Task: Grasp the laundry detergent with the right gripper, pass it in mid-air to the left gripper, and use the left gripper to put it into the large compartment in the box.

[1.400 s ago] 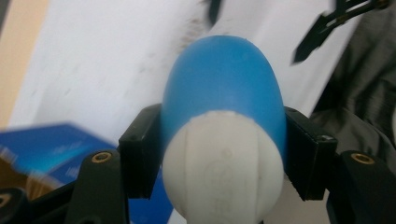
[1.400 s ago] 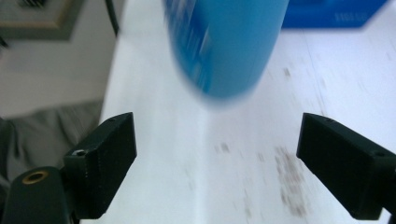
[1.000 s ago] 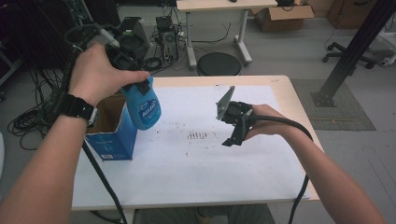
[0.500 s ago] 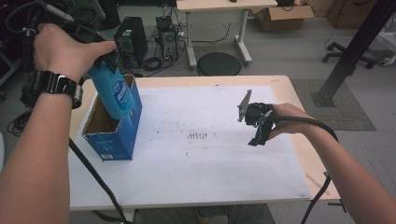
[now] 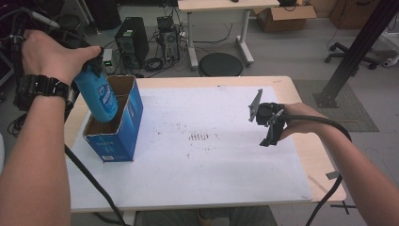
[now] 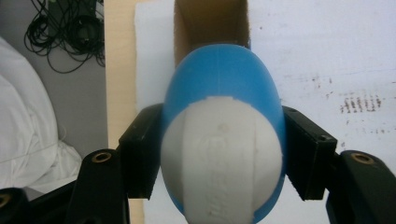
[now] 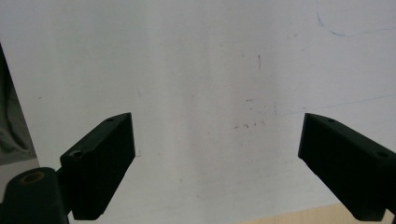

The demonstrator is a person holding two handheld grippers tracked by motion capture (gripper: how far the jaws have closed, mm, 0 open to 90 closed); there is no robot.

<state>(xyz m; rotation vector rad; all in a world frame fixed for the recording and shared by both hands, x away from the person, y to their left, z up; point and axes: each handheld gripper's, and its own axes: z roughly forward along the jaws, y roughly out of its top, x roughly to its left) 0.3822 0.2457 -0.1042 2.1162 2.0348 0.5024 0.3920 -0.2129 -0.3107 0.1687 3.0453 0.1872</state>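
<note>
A blue bottle (image 5: 99, 96) with a white cap end (image 6: 223, 156) hangs bottom-down over the open top of a blue cardboard box (image 5: 123, 127) at the table's left. My left gripper (image 6: 219, 154) is shut on the bottle, its black pads pressing both sides. The bottle's lower end sits at the box's mouth (image 6: 212, 25). My right gripper (image 5: 272, 123) is held above the white sheet at the right, pointing down, open with nothing between its fingers (image 7: 105, 158).
A white sheet (image 5: 202, 155) with faint ink marks covers most of the wooden table (image 5: 308, 150). Behind the table stand a second desk (image 5: 216, 7), a black stool (image 5: 220, 65) and computer gear with cables on the floor.
My left hand carried the bottle leftward and up, from in front of the box to above its opening. My right gripper drifted right, away from the sheet's middle.
</note>
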